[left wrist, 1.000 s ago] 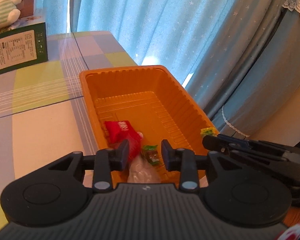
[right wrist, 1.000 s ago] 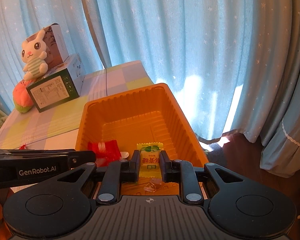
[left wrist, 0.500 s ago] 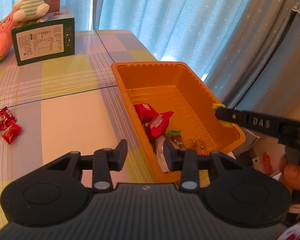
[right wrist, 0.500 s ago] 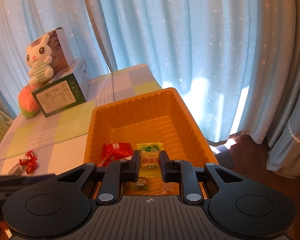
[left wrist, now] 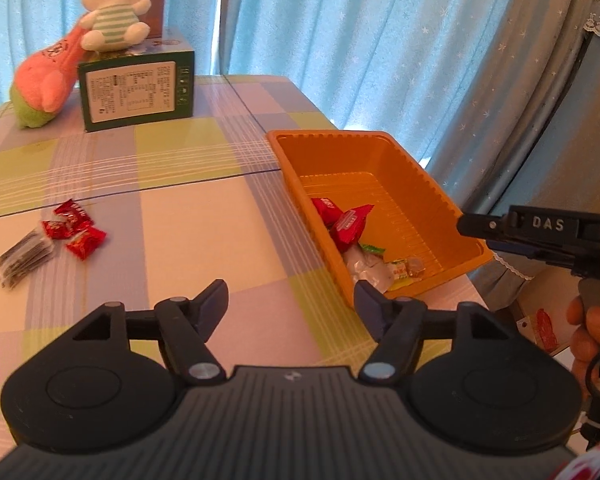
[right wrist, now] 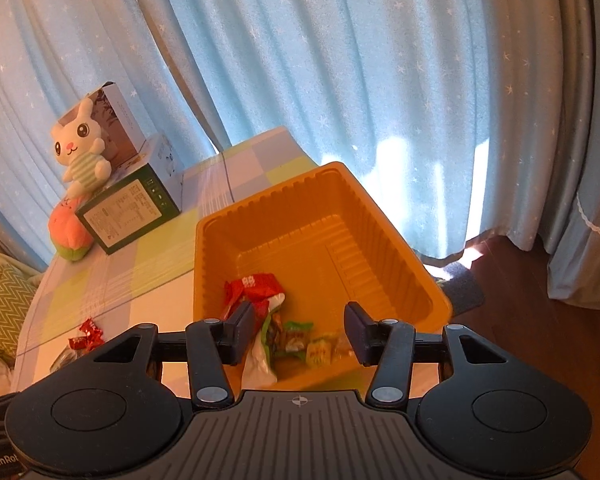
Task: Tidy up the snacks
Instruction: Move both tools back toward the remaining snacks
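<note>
An orange tray [left wrist: 428, 192] [right wrist: 384, 236] sits at the table's right edge and holds red packets [left wrist: 342, 218] [right wrist: 256, 286], green and yellow candies [right wrist: 318, 350] [left wrist: 400, 270] and a clear wrapper. My left gripper [left wrist: 290, 306] is open and empty, above the table just left of the tray's near corner. My right gripper [right wrist: 300, 330] is open and empty above the tray's near end; it also shows in the left wrist view [left wrist: 466, 225]. Several red packets [left wrist: 74, 230] [right wrist: 88, 334] and a dark packet [left wrist: 24, 256] lie on the table at the left.
A green box [left wrist: 136, 94] [right wrist: 130, 210] with a white rabbit toy [left wrist: 114, 4] [right wrist: 80, 150] and a pink plush [left wrist: 46, 76] stands at the table's far side. Blue curtains hang behind. The table edge runs right beside the tray, with floor [right wrist: 540, 320] below.
The right gripper opened and dropped the yellow candy into the tray. The left gripper opened wider and drew back and left from the tray.
</note>
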